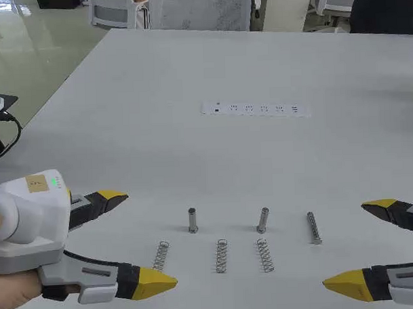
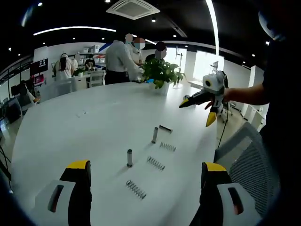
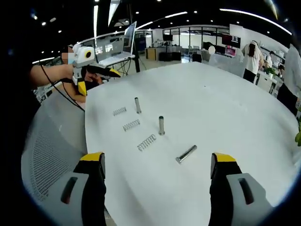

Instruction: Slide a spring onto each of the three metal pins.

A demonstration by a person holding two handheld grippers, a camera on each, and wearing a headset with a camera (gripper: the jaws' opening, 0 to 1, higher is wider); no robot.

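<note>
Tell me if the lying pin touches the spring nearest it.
Apart. The right gripper view shows bare table between the lying pin and that spring; the head view shows the same gap.

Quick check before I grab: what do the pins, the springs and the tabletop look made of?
Pins: bare metal, dull silver-grey with a soft sheen. Springs: thin coiled wire, steel by the look, grey, open turns visible. Tabletop: smooth matte white, probably laminate; faint reflections only.

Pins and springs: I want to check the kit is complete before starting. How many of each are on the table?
Pins: 3
Springs: 3
Total: 6
</note>
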